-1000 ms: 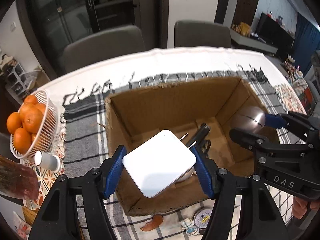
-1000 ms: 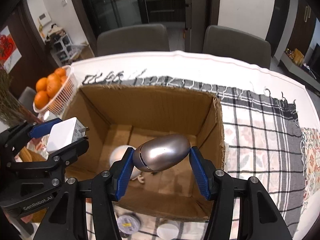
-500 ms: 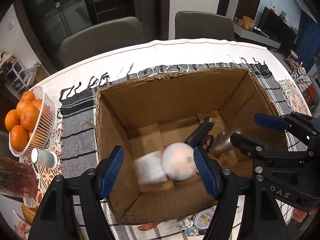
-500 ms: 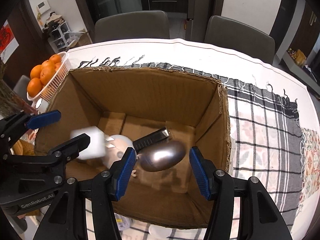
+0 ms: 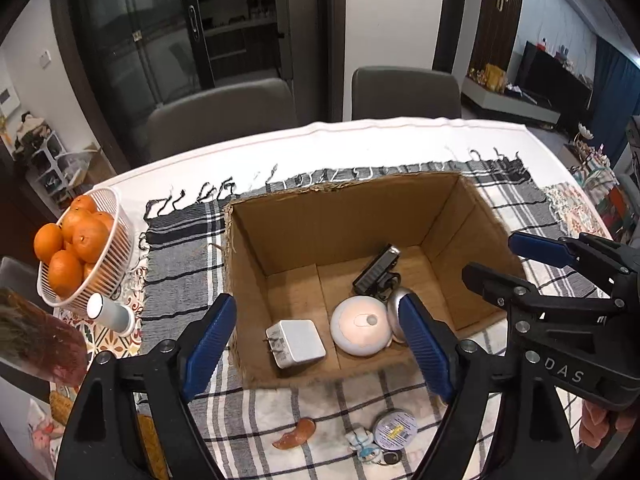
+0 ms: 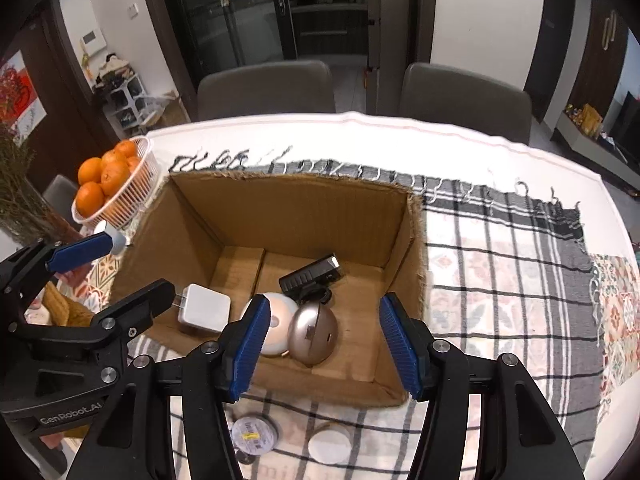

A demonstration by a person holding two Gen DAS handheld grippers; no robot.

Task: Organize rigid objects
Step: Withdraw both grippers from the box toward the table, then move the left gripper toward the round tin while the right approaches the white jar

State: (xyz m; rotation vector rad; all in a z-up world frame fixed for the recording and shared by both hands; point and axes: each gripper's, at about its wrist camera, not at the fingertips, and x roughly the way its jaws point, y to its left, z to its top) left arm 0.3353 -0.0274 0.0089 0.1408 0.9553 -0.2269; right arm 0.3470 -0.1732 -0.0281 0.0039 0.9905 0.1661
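1. Below both tools, inside the cardboard box [image 5: 448,216] on the worktop [image 6: 400,136], lie four things: a white charger [image 5: 298,342], a round white disc [image 5: 360,325], a metallic egg-shaped object [image 6: 313,329] and a black device [image 6: 311,274].
2. The left tool [image 5: 316,350] hangs above the box's near wall, fingers spread wide, gripping nothing.
3. The right tool [image 6: 322,346] is likewise spread and empty, with the egg-shaped object between its blue pads [image 6: 246,346].
4. Left of the left tool stands a basket of oranges [image 5: 80,248].
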